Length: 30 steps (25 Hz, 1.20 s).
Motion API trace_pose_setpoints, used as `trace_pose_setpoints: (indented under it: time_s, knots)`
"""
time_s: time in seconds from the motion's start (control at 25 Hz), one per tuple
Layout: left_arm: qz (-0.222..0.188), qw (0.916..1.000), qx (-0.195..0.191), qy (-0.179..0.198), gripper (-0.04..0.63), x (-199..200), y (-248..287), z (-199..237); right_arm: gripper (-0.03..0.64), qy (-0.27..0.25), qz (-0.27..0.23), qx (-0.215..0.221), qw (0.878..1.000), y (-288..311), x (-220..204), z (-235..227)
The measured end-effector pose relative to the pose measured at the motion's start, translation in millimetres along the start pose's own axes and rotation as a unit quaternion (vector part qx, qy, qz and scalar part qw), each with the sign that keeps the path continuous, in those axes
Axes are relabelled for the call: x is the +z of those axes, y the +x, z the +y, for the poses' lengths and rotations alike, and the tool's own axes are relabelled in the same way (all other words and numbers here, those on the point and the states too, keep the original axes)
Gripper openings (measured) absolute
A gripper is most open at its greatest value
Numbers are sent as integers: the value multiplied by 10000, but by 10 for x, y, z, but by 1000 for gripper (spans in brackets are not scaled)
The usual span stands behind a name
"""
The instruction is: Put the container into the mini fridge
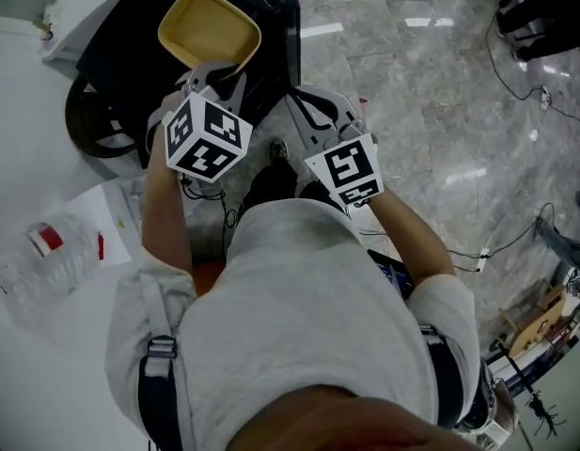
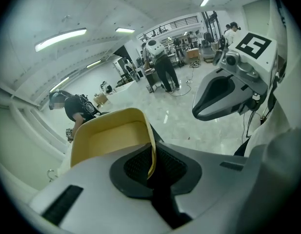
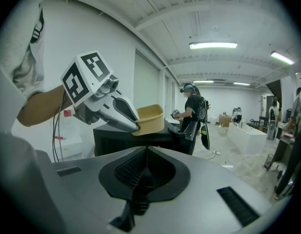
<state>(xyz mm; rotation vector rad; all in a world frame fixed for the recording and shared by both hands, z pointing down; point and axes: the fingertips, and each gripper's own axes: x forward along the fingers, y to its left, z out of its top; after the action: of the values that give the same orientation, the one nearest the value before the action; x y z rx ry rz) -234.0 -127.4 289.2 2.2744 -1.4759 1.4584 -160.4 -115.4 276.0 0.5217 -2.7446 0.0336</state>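
Note:
A yellow open container (image 1: 210,28) hangs over the black mini fridge (image 1: 116,54). My left gripper (image 1: 219,69) is shut on its near rim; in the left gripper view the thin yellow wall (image 2: 151,155) is pinched between the dark pads. From the right gripper view the container (image 3: 151,118) and the left gripper (image 3: 138,126) hover just above the fridge top (image 3: 121,140). My right gripper (image 1: 308,111) is held beside the left one, to its right, with its pads together and nothing between them (image 3: 140,179).
A white table (image 1: 17,158) at the left carries a plastic bottle with a red label (image 1: 50,252) and a paper sheet (image 1: 106,214). Cables (image 1: 515,242) run over the marble floor at the right. People (image 2: 160,62) stand farther off in the room.

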Motion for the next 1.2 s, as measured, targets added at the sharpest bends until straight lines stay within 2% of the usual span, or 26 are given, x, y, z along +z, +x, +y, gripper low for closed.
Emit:
trace_pose_setpoints:
  time_s: [0.4, 0.6, 0.72, 0.92, 1.2]
  knots:
    - [-143, 9998, -44, 140, 29, 248, 62, -368, 40, 227, -86, -281, 9993, -308, -206, -216]
    - [-194, 9997, -148, 74, 29, 386, 156, -624, 40, 356, -80, -448, 9983, -498, -360, -418]
    - [-235, 9994, -255, 53, 29, 474, 260, -815, 40, 261, -16, -641, 9976, -629, -492, -593]
    - [-223, 9993, -305, 53, 31, 455, 418, -1077, 40, 266, 114, -839, 9961, -711, -710, -818]
    - [-136, 9993, -310, -129, 29, 378, 585, -1300, 40, 426, 135, -772, 9960, -659, -1034, -823]
